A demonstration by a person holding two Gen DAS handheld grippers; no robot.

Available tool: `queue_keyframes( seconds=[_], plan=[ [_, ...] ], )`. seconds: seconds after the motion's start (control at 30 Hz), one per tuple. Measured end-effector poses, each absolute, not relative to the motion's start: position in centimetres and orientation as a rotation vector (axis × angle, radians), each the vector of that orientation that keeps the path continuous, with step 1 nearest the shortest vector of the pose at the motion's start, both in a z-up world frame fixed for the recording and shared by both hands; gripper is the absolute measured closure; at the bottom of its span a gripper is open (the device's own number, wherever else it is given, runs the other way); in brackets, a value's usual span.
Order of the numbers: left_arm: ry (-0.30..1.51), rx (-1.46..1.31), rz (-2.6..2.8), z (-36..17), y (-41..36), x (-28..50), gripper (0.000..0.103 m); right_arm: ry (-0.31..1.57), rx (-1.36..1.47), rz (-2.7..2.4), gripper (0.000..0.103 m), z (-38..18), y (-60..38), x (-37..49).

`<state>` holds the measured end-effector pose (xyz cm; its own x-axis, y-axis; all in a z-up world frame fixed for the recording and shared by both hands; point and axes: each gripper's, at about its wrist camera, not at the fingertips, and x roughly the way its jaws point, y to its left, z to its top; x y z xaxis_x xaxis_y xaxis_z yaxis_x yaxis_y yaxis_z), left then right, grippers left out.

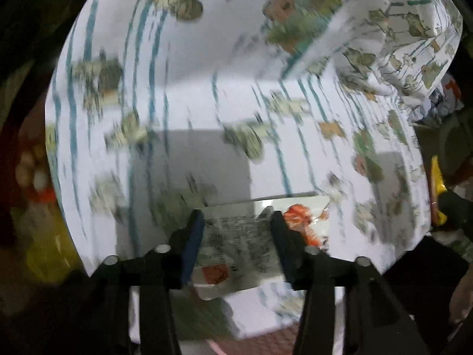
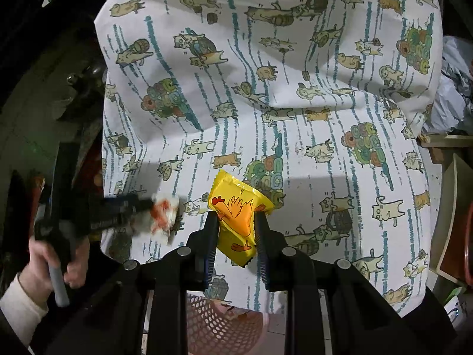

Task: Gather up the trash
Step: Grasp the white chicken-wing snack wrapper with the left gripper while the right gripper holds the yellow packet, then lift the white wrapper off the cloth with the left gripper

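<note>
Your right gripper [image 2: 235, 224] pinches the yellow chicken wrapper [image 2: 239, 213] at lower centre, above the pink basket [image 2: 218, 322]; next comes a release over it. Only the left view shows the left gripper [image 1: 235, 226], fingers spread astride the white wrapper [image 1: 257, 230], grip uncertain, over the counter cloth [image 1: 183, 68].

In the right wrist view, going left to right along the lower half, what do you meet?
Person's hand → left gripper with a white and orange wrapper → yellow chicken packet, pinched in the right gripper.
</note>
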<state>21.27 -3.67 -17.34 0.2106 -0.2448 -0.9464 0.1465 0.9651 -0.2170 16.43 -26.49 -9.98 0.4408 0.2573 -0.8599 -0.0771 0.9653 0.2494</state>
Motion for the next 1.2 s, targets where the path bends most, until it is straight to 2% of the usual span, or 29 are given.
queue_keyframes(
  seconds=[0.03,0.13,0.23,0.3,0.37,0.67,0.7,0.9,1.07,1.2],
  plan=[
    [1.347,-0.137,-0.282,-17.3,-3.8,20.7,0.039,1.093,0.184,0.209,0.077,-9.9,-26.6,16.3],
    [1.337,-0.157,-0.296,-16.7,-4.6,19.3,0.036,1.092,0.189,0.205,0.077,-9.8,-27.0,15.9],
    [1.292,0.013,-0.307,-15.8,-6.5,18.1,0.025,1.091,0.204,0.199,0.077,-9.7,-27.4,15.6],
    [1.263,0.164,-0.364,-15.2,-7.8,17.3,0.013,1.09,0.213,0.201,0.077,-9.6,-27.7,15.5],
    [1.311,0.261,-0.429,-15.7,-9.0,17.1,0.009,1.086,0.217,0.203,0.077,-9.4,-27.7,15.4],
    [1.397,0.477,-0.404,-18.9,-9.9,17.5,0.009,1.085,0.184,0.221,0.077,-9.3,-26.8,15.4],
    [1.401,0.507,-0.406,-19.2,-10.2,17.6,0.007,1.088,0.182,0.222,0.077,-9.4,-26.8,15.4],
    [1.346,0.589,-0.386,-19.2,-13.2,20.3,0.006,1.103,0.186,0.204,0.077,-10.0,-27.1,15.6],
    [1.333,0.488,-0.349,-19.4,-13.2,24.0,0.005,1.099,0.207,0.19,0.077,-9.9,-27.8,15.9],
    [1.336,0.279,-0.288,-19.0,-10.2,26.5,0.006,1.097,0.22,0.189,0.077,-9.9,-28.1,16.2]
  ],
)
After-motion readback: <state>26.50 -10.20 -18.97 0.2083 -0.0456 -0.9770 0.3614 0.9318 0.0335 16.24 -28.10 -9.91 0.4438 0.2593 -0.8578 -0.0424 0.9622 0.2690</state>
